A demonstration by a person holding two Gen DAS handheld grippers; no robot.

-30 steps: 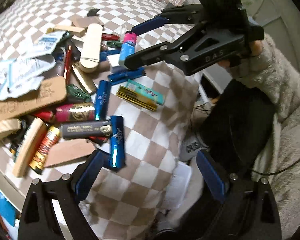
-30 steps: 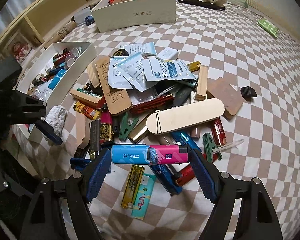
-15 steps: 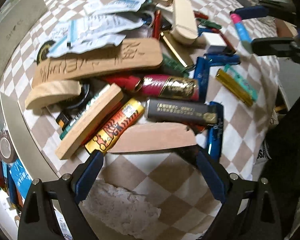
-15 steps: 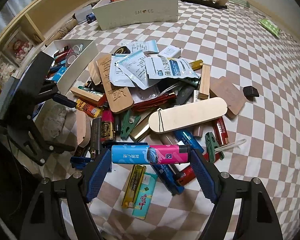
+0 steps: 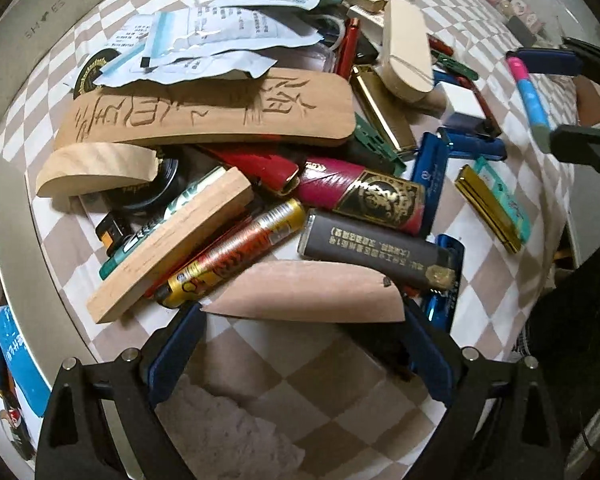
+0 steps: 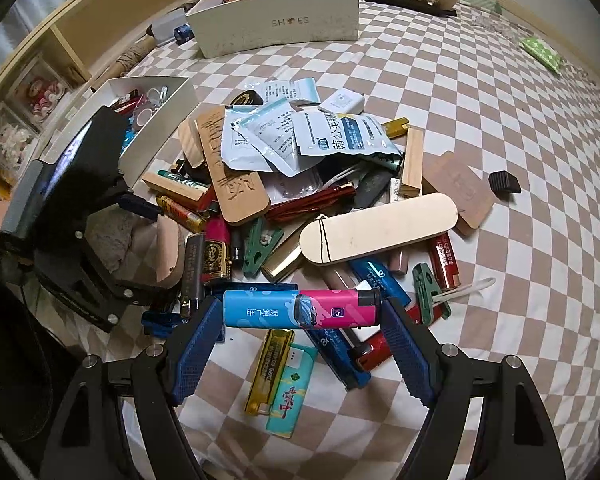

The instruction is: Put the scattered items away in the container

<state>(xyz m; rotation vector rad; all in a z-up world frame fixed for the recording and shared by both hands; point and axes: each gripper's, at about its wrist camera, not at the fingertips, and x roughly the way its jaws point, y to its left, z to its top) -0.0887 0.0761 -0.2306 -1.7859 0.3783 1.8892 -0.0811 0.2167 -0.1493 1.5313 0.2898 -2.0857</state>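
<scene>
My right gripper is shut on a blue-and-pink lighter, gripped end to end and held above the pile; the same lighter shows in the left wrist view. My left gripper points down at the near side of the pile, open. A flat pinkish-tan piece lies between its fingertips. I cannot tell whether the pads touch it. The pile of scattered lighters, wooden blocks and sachets lies on the checkered cloth. A white open box with several items inside stands left of the pile.
A second white box marked SHOES stands at the back. A crumpled tissue lies under my left gripper beside the near box's rim. A carved wooden board and a rounded pale board lie on top of the pile. Shelves line the left.
My left gripper swung from the cloth's edge over to the pile and sank, so the pinkish-tan piece now lies between its fingertips. The right gripper stayed still with the lighter.
</scene>
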